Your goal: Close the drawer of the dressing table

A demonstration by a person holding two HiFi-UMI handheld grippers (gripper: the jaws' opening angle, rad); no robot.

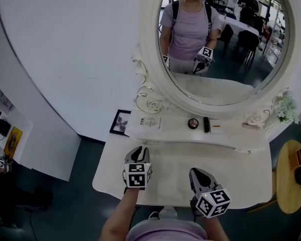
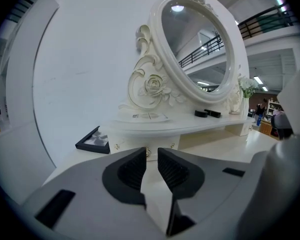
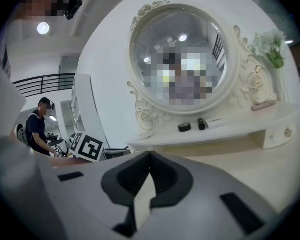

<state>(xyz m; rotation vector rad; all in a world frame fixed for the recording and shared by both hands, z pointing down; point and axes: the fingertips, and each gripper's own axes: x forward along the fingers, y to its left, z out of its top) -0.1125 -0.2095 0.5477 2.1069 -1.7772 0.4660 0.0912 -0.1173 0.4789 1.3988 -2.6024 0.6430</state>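
Observation:
The white dressing table (image 1: 241, 185) has a raised shelf (image 1: 231, 139) under an oval mirror (image 1: 231, 79). In the left gripper view a small drawer front (image 2: 135, 148) with gold knobs sits under that shelf and looks flush with it. My left gripper (image 1: 139, 150) hovers over the tabletop just in front of it. Its jaws (image 2: 151, 155) stand a narrow gap apart with nothing between them. My right gripper (image 1: 196, 172) is lower and to the right, over the table's front part. Its tips (image 3: 150, 156) meet, and it holds nothing. Another knob (image 3: 288, 132) shows at the shelf's right end.
On the shelf lie a card (image 1: 149, 121), a round compact (image 1: 193, 123) and a black case (image 1: 206, 124). A black picture frame (image 1: 120, 122) leans at the back left. White flowers (image 1: 286, 109) stand at the right, and a round wooden table (image 1: 291, 179) beyond the edge.

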